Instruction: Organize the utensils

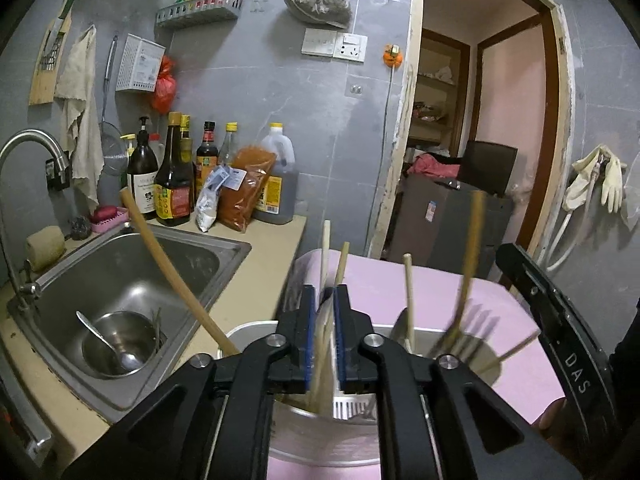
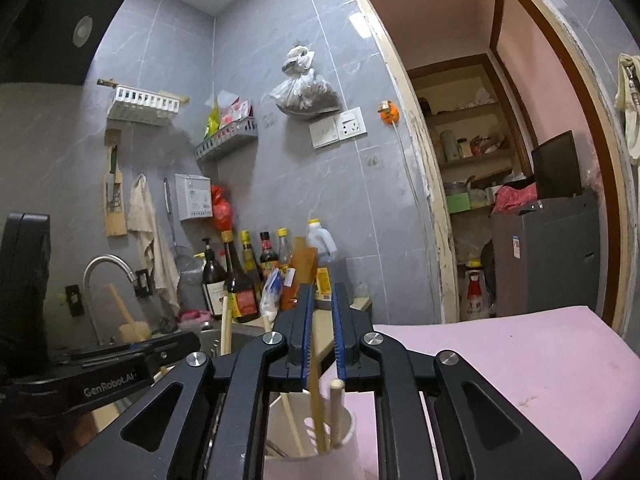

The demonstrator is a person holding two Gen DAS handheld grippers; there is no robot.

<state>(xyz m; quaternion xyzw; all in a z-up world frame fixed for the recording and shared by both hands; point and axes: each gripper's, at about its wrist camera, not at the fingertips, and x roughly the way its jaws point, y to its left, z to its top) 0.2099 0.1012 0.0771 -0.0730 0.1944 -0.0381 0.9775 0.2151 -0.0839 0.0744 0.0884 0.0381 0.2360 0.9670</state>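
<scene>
My left gripper [image 1: 323,308] is shut on a pair of chopsticks [image 1: 326,322] that stand in a metal utensil holder [image 1: 320,420] below it. A wooden handle [image 1: 176,268] leans out of the holder to the left. A round white cup [image 1: 448,340] to the right holds wooden utensils, one blurred [image 1: 468,268]. My right gripper [image 2: 320,312] is nearly closed around a flat wooden spatula [image 2: 314,344] that stands in the white cup [image 2: 308,428] with another wooden stick [image 2: 337,412]. The left gripper's body [image 2: 100,372] shows at the left.
Both holders stand on a pink surface [image 1: 520,380], also seen in the right wrist view [image 2: 520,368]. A steel sink [image 1: 120,280] with a bowl and spoon [image 1: 116,344] is at the left. Sauce bottles [image 1: 172,176] line the wall. A doorway [image 1: 472,140] opens at the right.
</scene>
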